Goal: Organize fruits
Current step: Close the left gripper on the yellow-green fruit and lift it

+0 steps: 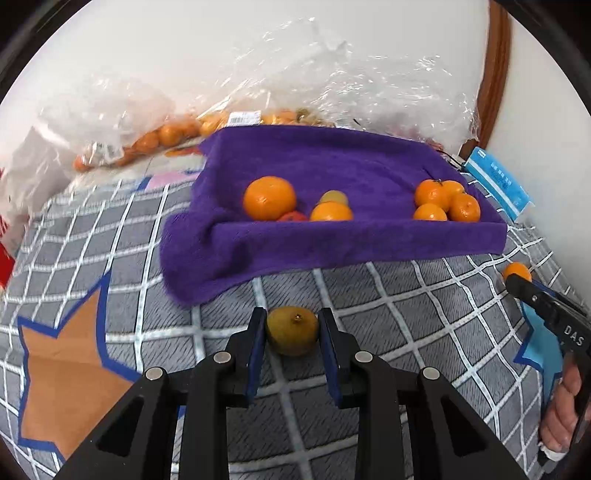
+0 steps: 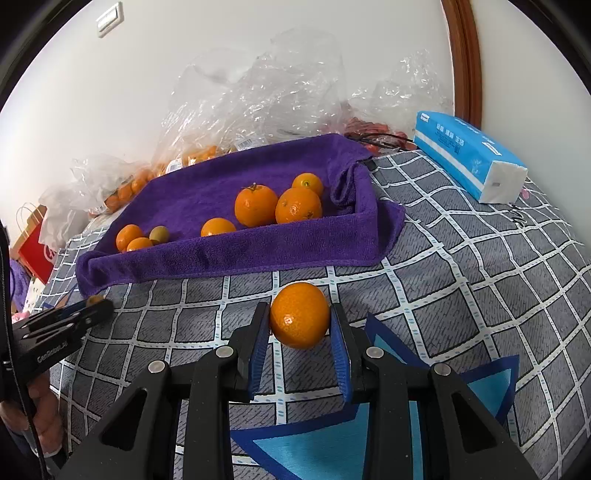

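Checked bedcover holds a purple towel tray (image 2: 258,251) w/ approx. eight fruits in already. Left gripper (image 1: 292,332) pinches a greenish fruit (image 1: 292,334), right gripper (image 2: 300,317) pinches an orange (image 2: 300,314); both still need dropping in.

Blue tissue pack (image 2: 467,157) at bed's (image 2: 480,266) far right corner; red paper bag (image 2: 35,247) off far left edge; wall switch (image 2: 109,19) above.
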